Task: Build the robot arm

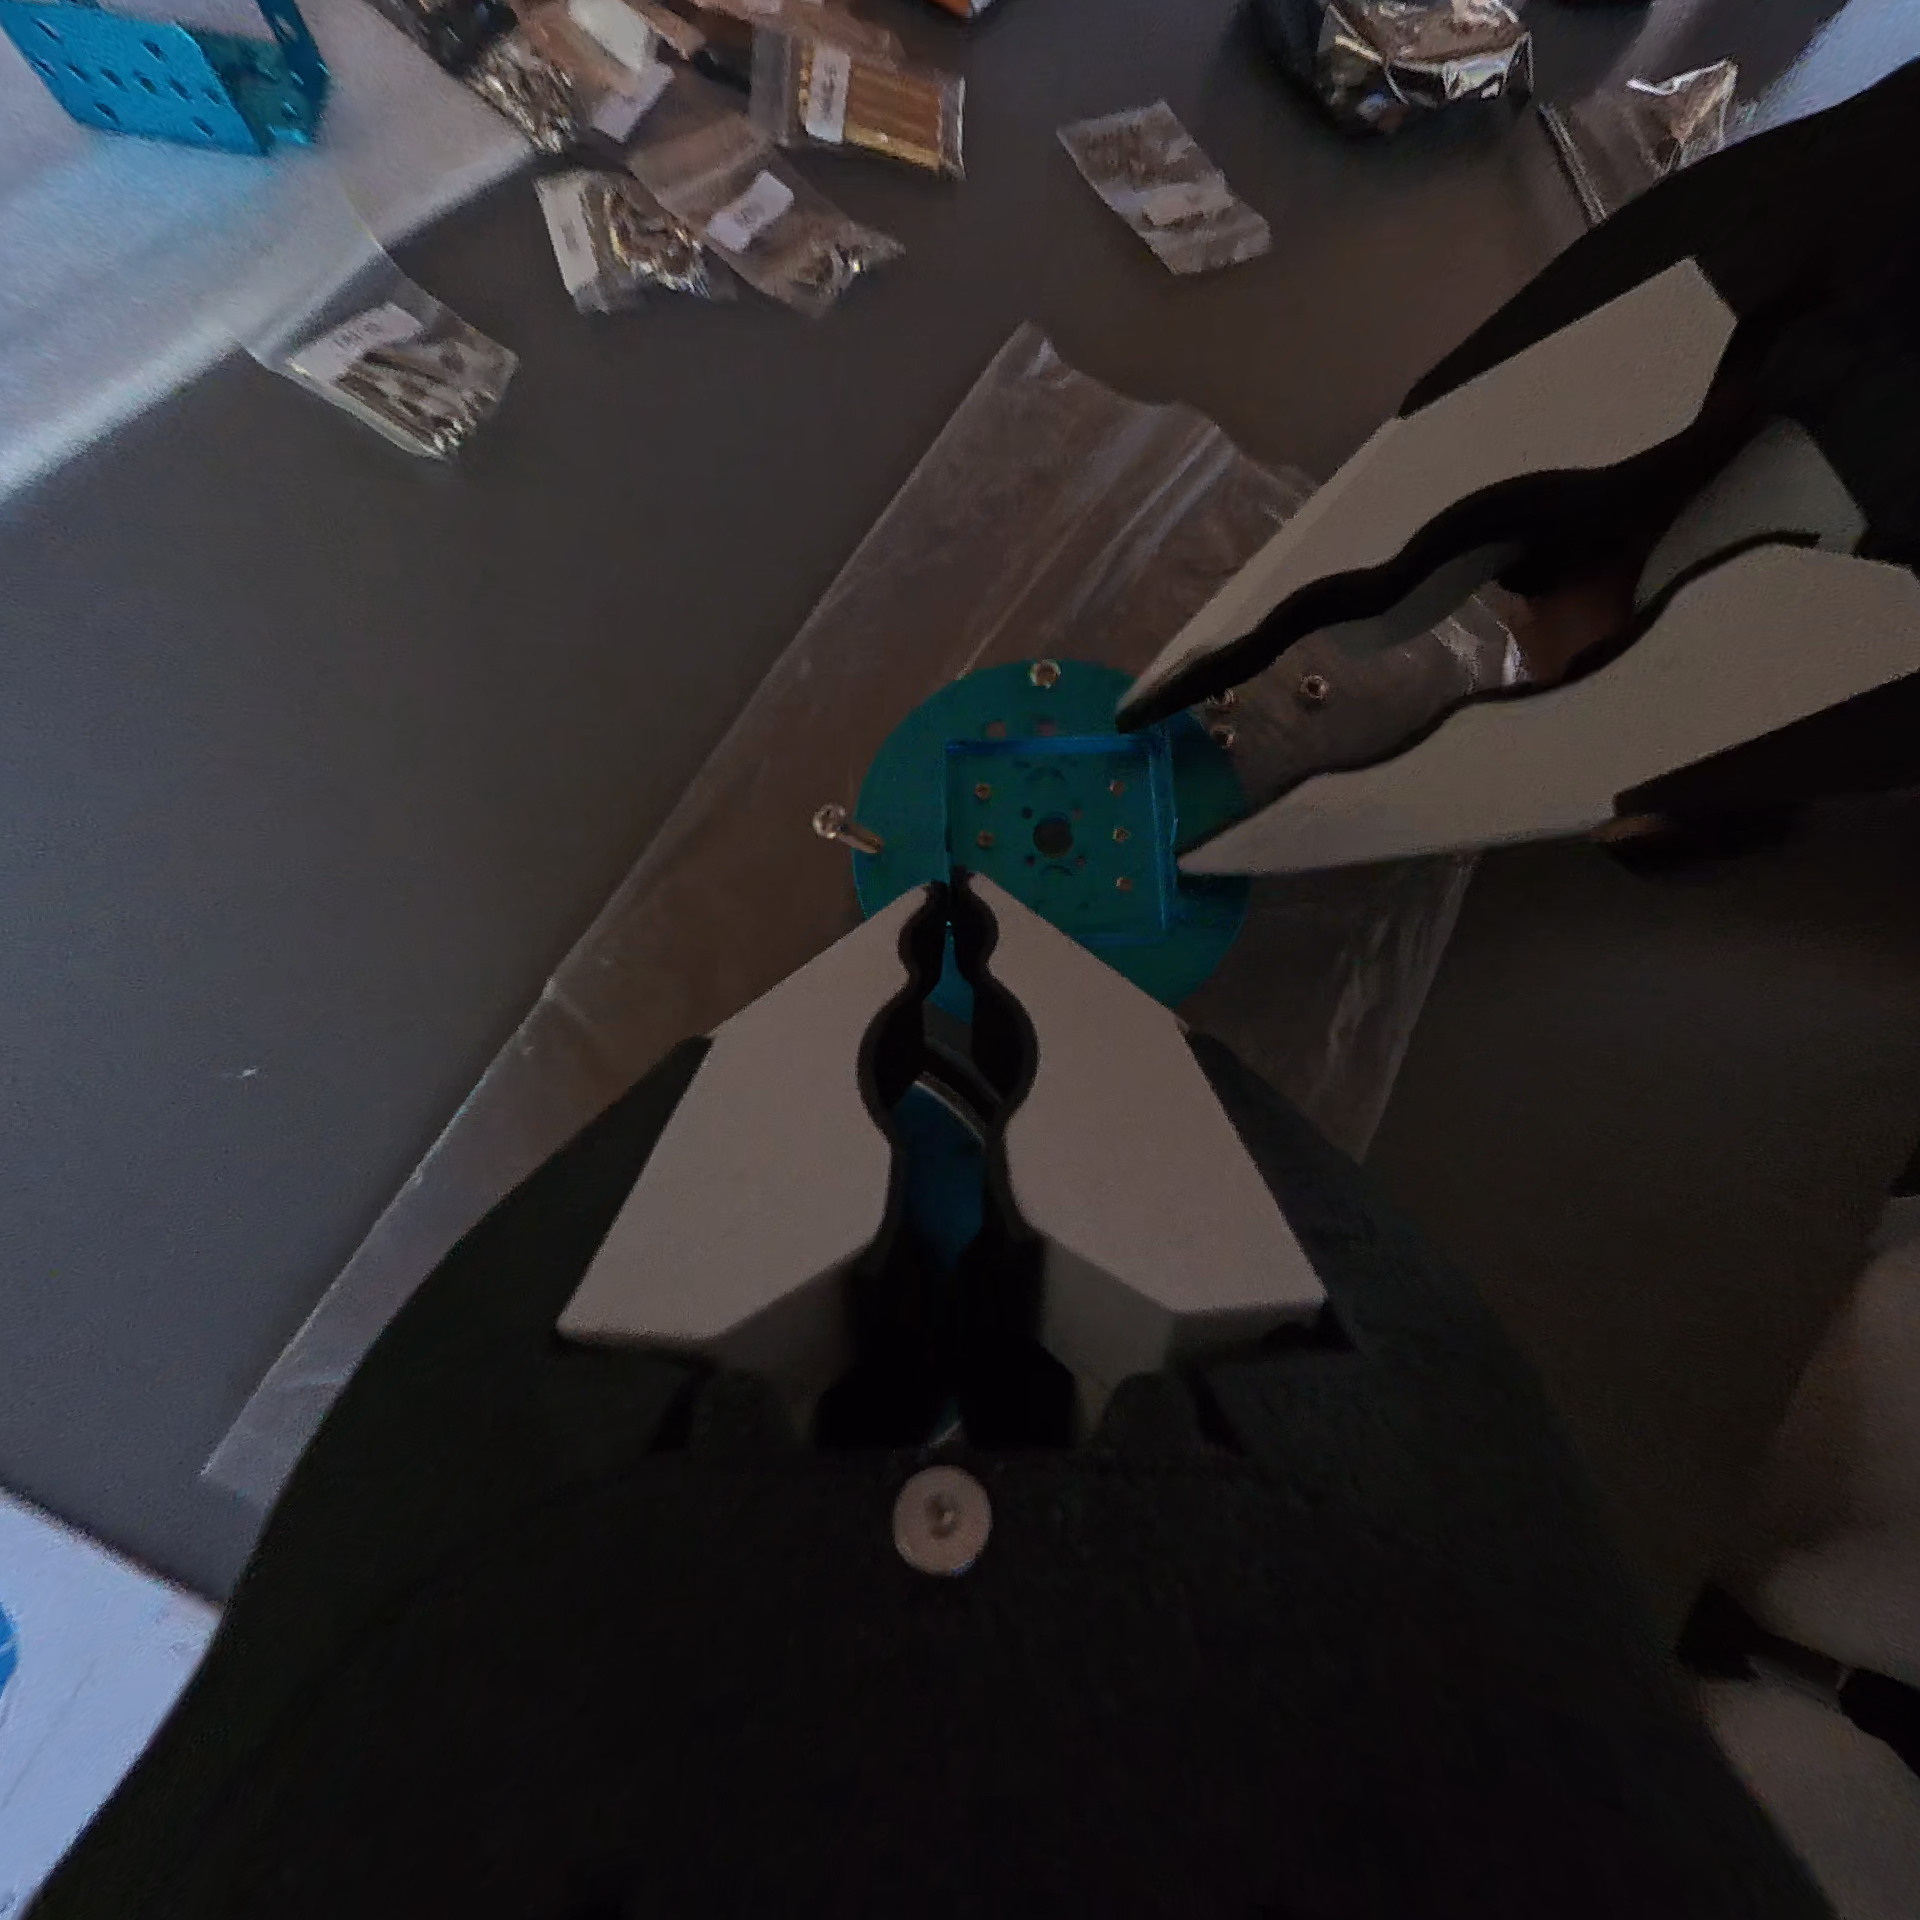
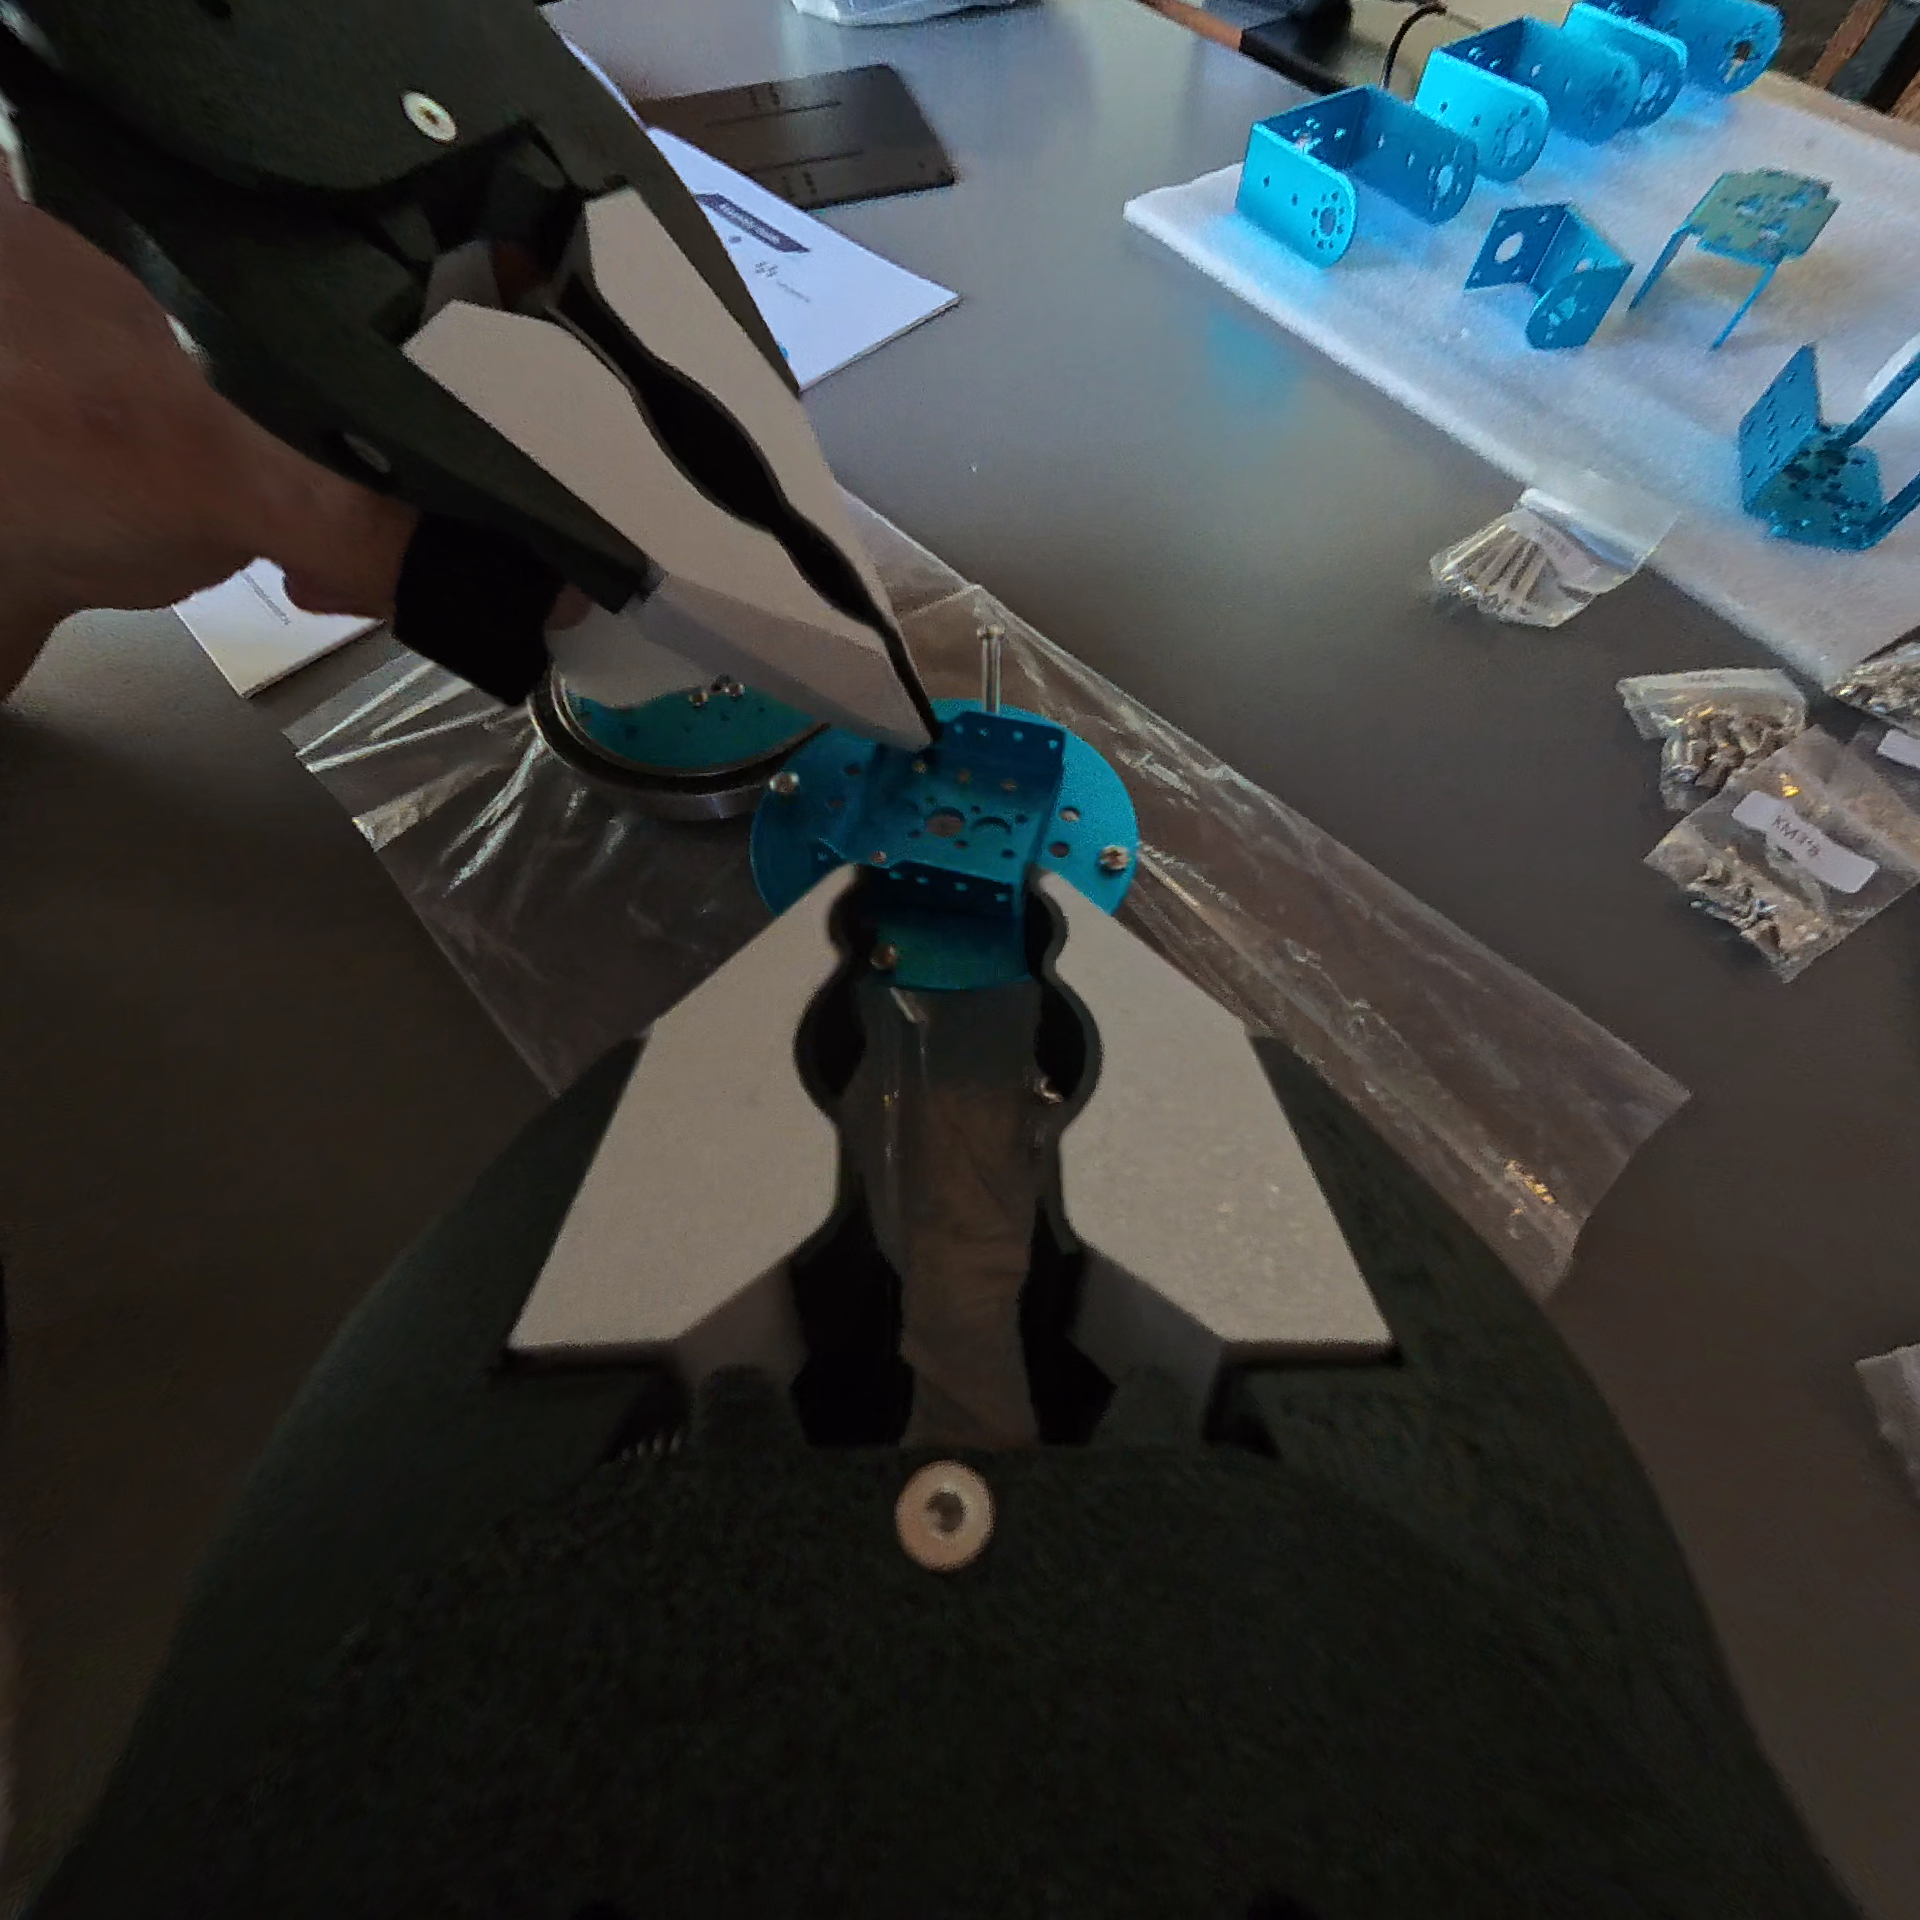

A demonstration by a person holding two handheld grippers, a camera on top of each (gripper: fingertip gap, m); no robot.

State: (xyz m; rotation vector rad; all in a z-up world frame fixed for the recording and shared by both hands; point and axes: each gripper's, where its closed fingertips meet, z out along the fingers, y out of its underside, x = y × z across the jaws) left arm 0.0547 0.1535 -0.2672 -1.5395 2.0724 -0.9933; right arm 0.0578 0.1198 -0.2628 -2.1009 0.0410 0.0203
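Note:
A small blue U-shaped bracket (image 1: 1055,831) with many holes sits on a round blue disc (image 1: 899,769), which lies on a clear plastic bag (image 1: 727,831). My left gripper (image 1: 951,888) is shut, its tips pinching one thin wall of the bracket at a corner. It also shows in the right wrist view (image 2: 925,740), at the bracket's far wall. My right gripper (image 2: 940,891) straddles the bracket's (image 2: 956,821) near wall, its pads pressed on the two ends. It shows in the left wrist view (image 1: 1155,788) too. A long screw (image 2: 992,665) stands up from the disc (image 2: 1091,821).
A metal ring with a blue plate (image 2: 665,758) lies behind the disc. Small bags of screws (image 2: 1787,842) and blue brackets on white foam (image 2: 1351,166) lie at the right. More bags (image 1: 727,218) lie far off. A booklet (image 2: 831,270) and a person's hand (image 2: 156,468) are at the left. About 4 centimetres separates my left fingertips from my right.

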